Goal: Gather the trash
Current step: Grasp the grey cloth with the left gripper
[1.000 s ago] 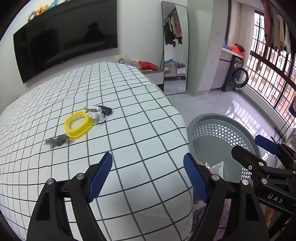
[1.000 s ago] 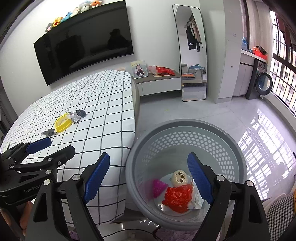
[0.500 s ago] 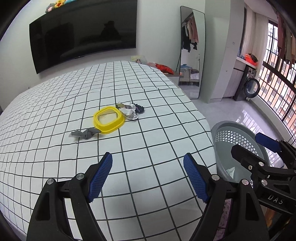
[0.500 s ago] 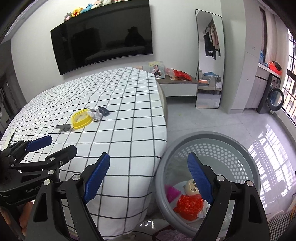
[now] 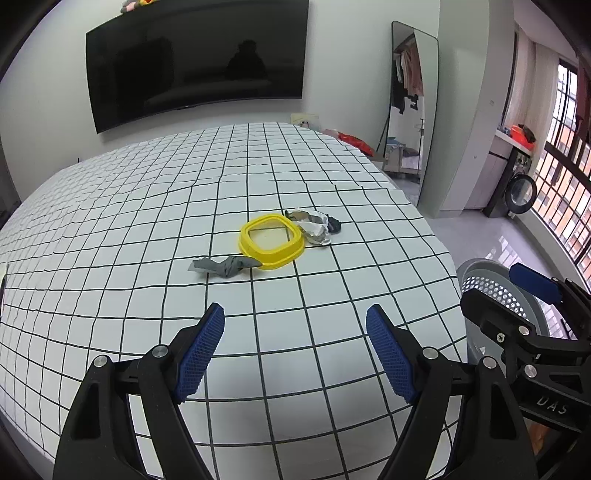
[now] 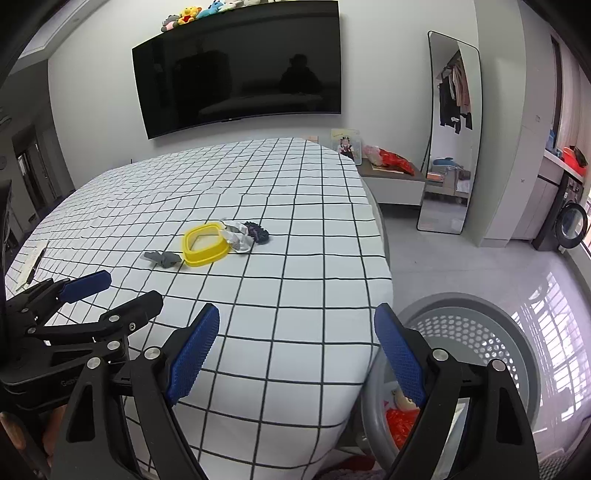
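Grey basket (image 6: 476, 332) half hidden behind spread, empty right claw (image 6: 297, 354); left claw (image 5: 295, 354) likewise spread, empty.

A square ring (image 5: 272, 240) is set near the middle of the bed (image 5: 147, 229). A twisted scrap (image 5: 223, 266) lies against its left side, and a crumpled wrapper (image 5: 314, 230) lies touching its right side, with a small toothed piece (image 5: 334, 224) just right of the wrapper. The basket (image 6: 476, 332) is placed on the floor (image 6: 461, 266) off the bed's right near corner, with trash (image 6: 400, 424) seen inside it. A screen (image 6: 236, 70) is mounted on the wall behind the bed, with soft toys (image 6: 207, 9) lined along its top. A low cabinet (image 6: 395, 184) and a standing mirror (image 6: 450, 136) are placed right of the bed's far end.
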`<state>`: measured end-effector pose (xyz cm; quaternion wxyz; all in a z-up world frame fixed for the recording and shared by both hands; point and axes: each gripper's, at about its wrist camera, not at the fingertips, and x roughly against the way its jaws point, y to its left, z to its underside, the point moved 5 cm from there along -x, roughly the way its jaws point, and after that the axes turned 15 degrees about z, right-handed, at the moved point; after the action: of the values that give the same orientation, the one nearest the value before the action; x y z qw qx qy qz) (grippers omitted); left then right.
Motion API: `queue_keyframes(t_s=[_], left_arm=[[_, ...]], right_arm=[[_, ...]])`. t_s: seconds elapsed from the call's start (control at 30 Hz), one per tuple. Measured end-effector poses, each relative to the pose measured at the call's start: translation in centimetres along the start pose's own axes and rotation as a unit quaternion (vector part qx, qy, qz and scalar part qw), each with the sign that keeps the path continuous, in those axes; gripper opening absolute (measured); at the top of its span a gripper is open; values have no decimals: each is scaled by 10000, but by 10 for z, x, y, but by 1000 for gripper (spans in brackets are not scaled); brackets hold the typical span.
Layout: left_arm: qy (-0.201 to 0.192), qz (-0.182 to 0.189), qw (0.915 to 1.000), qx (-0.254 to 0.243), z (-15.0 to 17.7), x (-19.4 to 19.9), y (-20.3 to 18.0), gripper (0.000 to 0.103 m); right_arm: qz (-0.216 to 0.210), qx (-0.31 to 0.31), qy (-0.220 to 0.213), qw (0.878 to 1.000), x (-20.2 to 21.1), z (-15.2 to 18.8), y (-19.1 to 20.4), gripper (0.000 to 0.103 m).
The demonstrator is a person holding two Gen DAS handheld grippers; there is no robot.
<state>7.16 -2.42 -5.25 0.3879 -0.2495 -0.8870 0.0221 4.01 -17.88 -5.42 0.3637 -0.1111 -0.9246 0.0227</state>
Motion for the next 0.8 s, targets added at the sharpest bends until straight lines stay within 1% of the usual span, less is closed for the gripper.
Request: queue_keyframes(t_s=[0.13, 0.37, 0.57, 0.8], left_arm=[[-41, -137, 9999, 91, -5, 4, 16, 78], [-38, -436, 9985, 324, -11, 2, 52, 78], [85, -604, 9972, 432, -15, -10, 76, 78], [301, -659, 9959, 533, -19, -35, 88, 78]], right_arm=[[-107, 18, 8, 9999, -6, -5, 9, 82], [-297, 109, 162, 9994, -28, -13, 30, 82], [-413, 197, 269, 9986, -47, -20, 46, 82], [-490, 163, 453, 9976, -67, -21, 49, 82]])
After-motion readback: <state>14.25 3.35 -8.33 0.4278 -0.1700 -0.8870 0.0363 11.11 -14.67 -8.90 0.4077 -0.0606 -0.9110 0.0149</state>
